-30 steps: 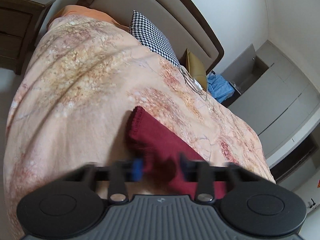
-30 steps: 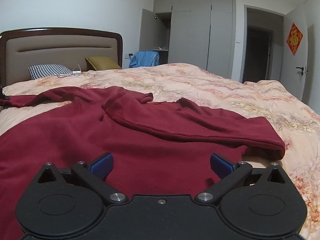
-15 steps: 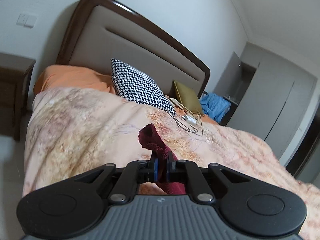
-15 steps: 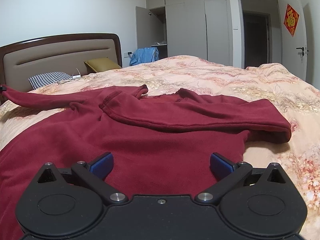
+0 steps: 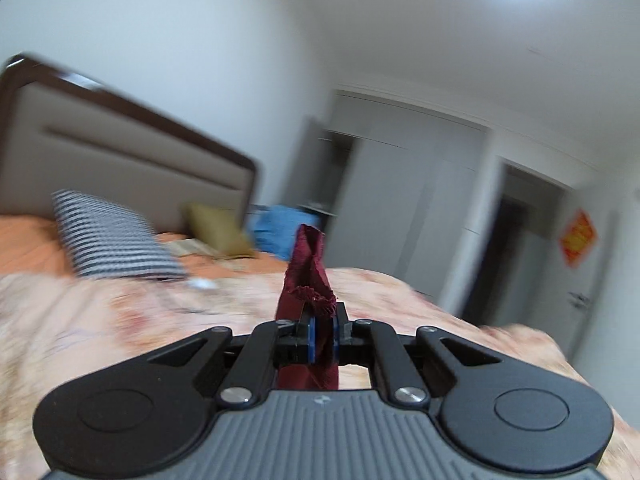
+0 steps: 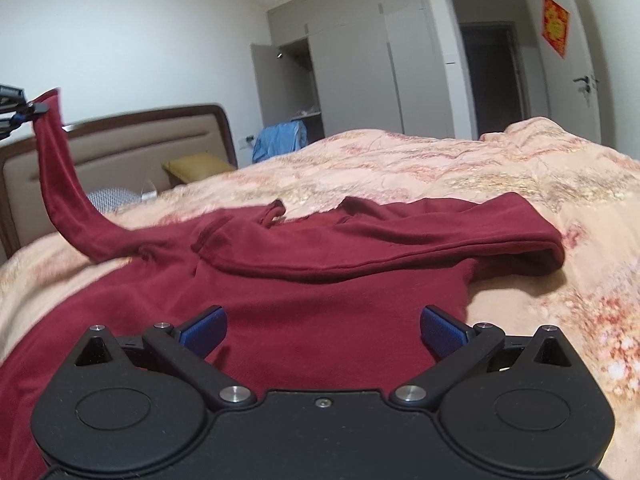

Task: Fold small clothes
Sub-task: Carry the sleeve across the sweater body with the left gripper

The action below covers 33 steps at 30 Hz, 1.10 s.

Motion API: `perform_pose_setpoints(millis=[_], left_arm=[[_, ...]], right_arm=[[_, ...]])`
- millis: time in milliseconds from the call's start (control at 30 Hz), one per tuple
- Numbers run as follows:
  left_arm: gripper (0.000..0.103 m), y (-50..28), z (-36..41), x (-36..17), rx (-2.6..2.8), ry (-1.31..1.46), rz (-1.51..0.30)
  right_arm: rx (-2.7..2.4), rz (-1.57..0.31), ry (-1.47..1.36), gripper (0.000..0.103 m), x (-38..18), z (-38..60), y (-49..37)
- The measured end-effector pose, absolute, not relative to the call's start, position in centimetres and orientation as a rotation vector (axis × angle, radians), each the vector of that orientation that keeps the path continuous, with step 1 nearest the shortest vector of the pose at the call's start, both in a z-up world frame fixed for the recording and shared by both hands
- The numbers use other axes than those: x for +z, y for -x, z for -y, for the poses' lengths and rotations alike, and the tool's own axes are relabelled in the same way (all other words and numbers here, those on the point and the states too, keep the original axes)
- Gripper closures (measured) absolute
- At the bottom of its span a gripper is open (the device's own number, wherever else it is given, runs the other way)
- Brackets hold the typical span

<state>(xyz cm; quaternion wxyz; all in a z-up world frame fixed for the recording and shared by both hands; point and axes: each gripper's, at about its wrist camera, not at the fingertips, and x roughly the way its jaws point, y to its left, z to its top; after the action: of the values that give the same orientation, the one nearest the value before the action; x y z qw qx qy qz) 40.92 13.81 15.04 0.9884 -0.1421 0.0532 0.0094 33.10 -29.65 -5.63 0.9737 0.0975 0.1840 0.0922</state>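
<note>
- Since a second ago the left gripper has closed on the cuff of the dark red top's sleeve and risen with it: the cuff lay flat on the bedspread then, and now it hangs in the air while the sleeve trails down to the bed.
- Nearest in the left wrist view, the blue pads pinch the frayed red cuff, which sticks up past the fingertips; more red cloth hangs below the jaws.
- Nearest in the right wrist view, the right gripper hovers low over the body of the top with its jaws spread wide and nothing between them; it has barely shifted.
- The dark red top lies spread on the floral bedspread, one sleeve folded across its chest to the right, the other lifted at far left by the left gripper.
- Beyond the top, a checked pillow and an olive cushion rest against the padded headboard.
- Further off, a blue garment sits by the open grey wardrobe.
- Farthest right stands a white door with a red hanging on it.
</note>
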Motion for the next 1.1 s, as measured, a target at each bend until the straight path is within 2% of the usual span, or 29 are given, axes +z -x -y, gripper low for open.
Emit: perform_pose_setpoints(millis=[167, 267, 533, 800, 833, 900, 967, 1100], left_arm=[[0.095, -42.7, -4.5, 16.7, -0.161, 0.207, -0.15], [0.095, -44.0, 0.5, 16.0, -0.259, 0.198, -0.196], [0.095, -47.1, 11.2, 8.3, -0.453, 0.202, -0.36], [0.093, -47.9, 14.5, 0.5, -0.522, 0.189, -0.535], [0.092, -47.6, 14.8, 0.3, -0.529, 0.185, -0.556], [0.081, -47.4, 14.7, -0.8, -0.548, 0.185, -0.588], [0.057, -47.0, 14.5, -0.8, -0.551, 0.185, -0.604], [0.041, -46.3, 13.5, -0.8, -0.57, 0.183, -0.615]], right_arm=[[0.091, -0.338, -0.245, 0.0, -5.6, 30.6, -32.3], [0.049, -0.312, -0.276, 0.0, -5.7, 31.2, -31.9], [-0.056, -0.274, -0.396, 0.0, -6.3, 33.4, -31.1], [-0.087, -0.27, -0.441, 0.0, -6.7, 34.2, -31.0], [-0.086, -0.271, -0.443, 0.0, -6.7, 34.2, -31.0], [-0.085, -0.275, -0.447, 0.0, -6.8, 34.3, -31.1], [-0.085, -0.278, -0.45, 0.0, -6.8, 34.3, -31.2], [-0.085, -0.282, -0.448, 0.0, -6.8, 34.2, -31.2]])
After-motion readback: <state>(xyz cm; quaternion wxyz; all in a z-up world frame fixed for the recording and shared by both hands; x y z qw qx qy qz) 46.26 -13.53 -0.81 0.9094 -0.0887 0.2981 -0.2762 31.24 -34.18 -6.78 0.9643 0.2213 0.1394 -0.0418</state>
